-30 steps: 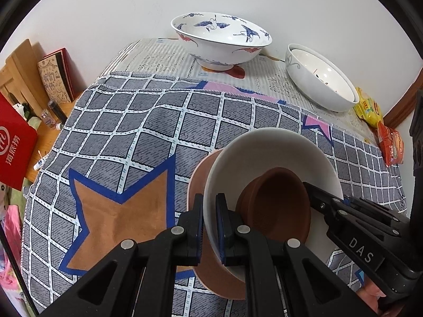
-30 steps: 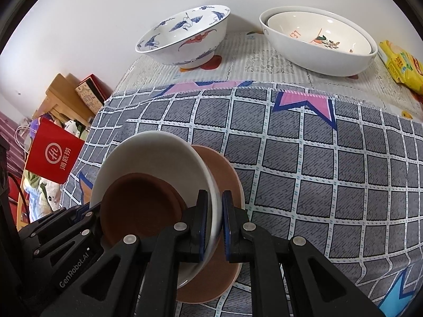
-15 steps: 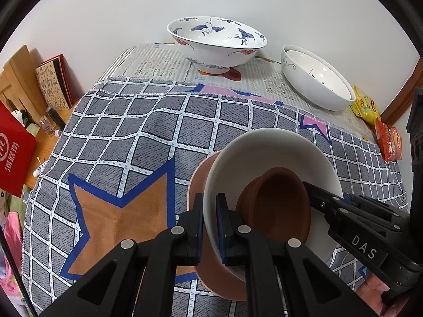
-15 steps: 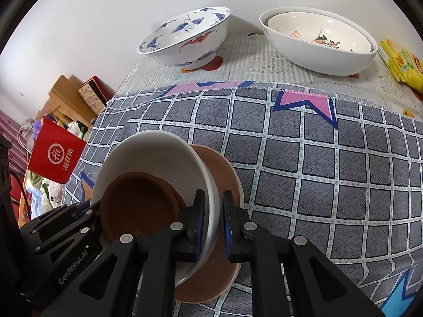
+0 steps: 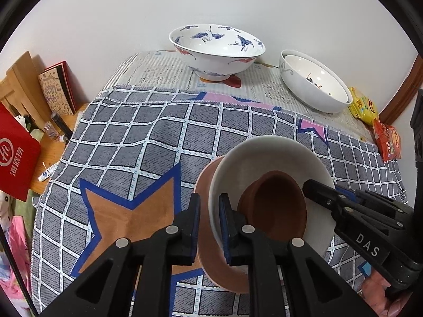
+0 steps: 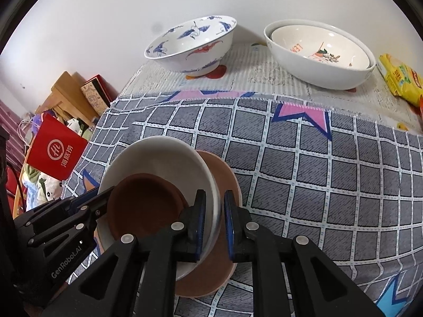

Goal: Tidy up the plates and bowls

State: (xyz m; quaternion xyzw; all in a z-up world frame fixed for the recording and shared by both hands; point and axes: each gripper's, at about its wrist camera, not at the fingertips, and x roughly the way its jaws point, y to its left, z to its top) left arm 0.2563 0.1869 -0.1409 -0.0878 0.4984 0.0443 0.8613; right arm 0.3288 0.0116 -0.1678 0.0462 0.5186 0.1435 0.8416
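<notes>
Closest to me, my left gripper [image 5: 209, 227] straddles the near rim of the stack. Its jaws have just been opening, and the rims stand between the pads with a sliver of slack. Across the stack, my right gripper [image 6: 214, 224] is nearly pressed together around the opposite rim, but I cannot tell whether its pads bite.

The stack is a brown plate [image 5: 203, 182] underneath, a white plate [image 5: 264, 155] on it and a small brown bowl [image 5: 275, 211] loose on top. It is low at the near part of the checked cloth [image 5: 158, 137]. I cannot see if it sits flat.

I judge it stiff, glazed and slick, heavy as a pile and quick to chip. The rims on two opposite sides are the place to hold, kept level so the bowl does not slide.

Farther back stand the crane-painted bowl [image 5: 216, 50] and the nested white bowls [image 5: 314, 89].
</notes>
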